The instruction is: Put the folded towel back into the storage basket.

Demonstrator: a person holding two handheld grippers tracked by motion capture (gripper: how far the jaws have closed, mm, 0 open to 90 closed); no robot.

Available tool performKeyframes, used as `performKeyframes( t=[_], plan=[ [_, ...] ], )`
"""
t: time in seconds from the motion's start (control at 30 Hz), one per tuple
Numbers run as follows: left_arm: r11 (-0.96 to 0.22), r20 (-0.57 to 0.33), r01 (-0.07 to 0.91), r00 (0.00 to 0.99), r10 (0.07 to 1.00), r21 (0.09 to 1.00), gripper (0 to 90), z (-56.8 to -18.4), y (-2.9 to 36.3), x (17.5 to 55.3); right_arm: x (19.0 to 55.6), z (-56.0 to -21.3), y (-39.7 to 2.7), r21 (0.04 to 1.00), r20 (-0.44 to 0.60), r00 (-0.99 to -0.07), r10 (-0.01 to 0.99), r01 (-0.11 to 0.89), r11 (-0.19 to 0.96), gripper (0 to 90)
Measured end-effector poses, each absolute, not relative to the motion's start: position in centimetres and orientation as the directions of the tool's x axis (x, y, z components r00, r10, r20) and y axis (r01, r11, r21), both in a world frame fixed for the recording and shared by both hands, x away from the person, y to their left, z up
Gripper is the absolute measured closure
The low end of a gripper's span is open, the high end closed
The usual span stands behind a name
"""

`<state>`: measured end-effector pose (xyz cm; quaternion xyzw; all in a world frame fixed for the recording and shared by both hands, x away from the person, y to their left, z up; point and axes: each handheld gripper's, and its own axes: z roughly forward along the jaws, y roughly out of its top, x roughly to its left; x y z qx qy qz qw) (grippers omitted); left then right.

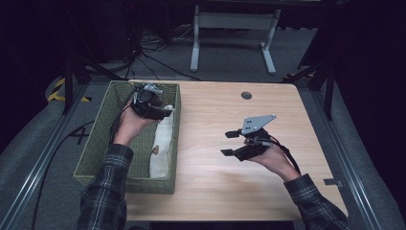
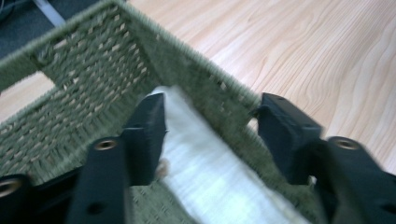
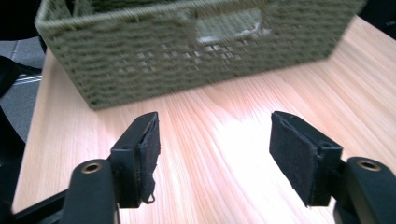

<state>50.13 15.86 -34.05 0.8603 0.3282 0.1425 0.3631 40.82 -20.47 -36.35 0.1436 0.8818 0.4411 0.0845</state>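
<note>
Wooden table [image 1: 268, 115], no readable writing. Basket [image 1: 95, 143] at left edge; white cloth [image 1: 162, 143] inside along right wall. Left gripper [image 2: 210, 126] just above cloth, jaws apart, straddling wall. Right gripper [image 1: 229, 143] right of basket, jaws apart, empty.

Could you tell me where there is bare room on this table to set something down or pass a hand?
The table is bare from the basket to its right edge, apart from the right gripper held open near the middle. Inside the basket, its right side is crowded: a white cloth lies there, with the open left gripper above it.
</note>
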Motion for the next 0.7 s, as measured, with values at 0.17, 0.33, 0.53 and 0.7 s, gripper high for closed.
performKeyframes(
  t=[0.17, 0.33, 0.53, 0.7],
  plan=[
    [-0.506, -0.022, 0.439, 0.771, 0.636, 0.743, 29.0, -33.3, 14.4, 49.1, 40.7, -37.2, -23.0, 0.795, -0.02, -0.928, 0.372, 0.211, 0.568, 31.0],
    [-0.51, -0.035, 0.433, 0.787, 0.616, 0.743, 25.3, -32.8, 12.4, 48.3, 40.7, -37.9, -24.5, 0.785, -0.02, -0.92, 0.39, 0.227, 0.576, 30.3],
    [-0.519, -0.05, 0.422, 0.809, 0.586, 0.744, 21.7, -32.5, 9.7, 47.2, 40.8, -38.1, -26.1, 0.767, -0.03, -0.908, 0.418, 0.247, 0.592, 27.7],
    [-0.525, -0.053, 0.41, 0.823, 0.566, 0.746, 20.8, -32.9, 7.4, 45.9, 40.6, -38.2, -27.1, 0.772, -0.035, -0.903, 0.429, 0.248, 0.585, 27.8]
  ],
)
